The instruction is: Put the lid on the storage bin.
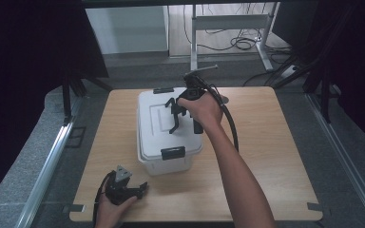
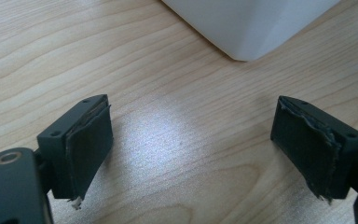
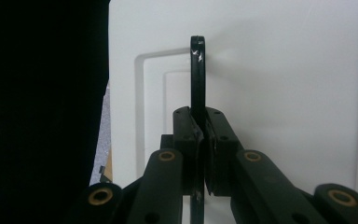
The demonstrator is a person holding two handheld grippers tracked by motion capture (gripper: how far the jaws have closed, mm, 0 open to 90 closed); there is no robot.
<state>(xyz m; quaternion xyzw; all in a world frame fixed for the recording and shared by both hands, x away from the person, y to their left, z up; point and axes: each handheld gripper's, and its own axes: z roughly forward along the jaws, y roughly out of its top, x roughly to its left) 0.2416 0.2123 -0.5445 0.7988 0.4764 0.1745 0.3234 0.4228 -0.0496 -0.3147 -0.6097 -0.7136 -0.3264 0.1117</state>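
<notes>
Two jaws of your right gripper pinch the thin black plastic handle, raised edge-on above the smooth white plastic box lid mid-table. Your left gripper rests spread on the wood-grain table, beside the box's corner.

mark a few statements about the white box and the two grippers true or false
1. The right gripper is shut on the black handle of the white box. True.
2. The left gripper grips the box's front latch. False: it is open over the bare wooden table.
3. The lid lies beside the box. False: it sits on the box.
4. The box stands on the table. True.
</notes>
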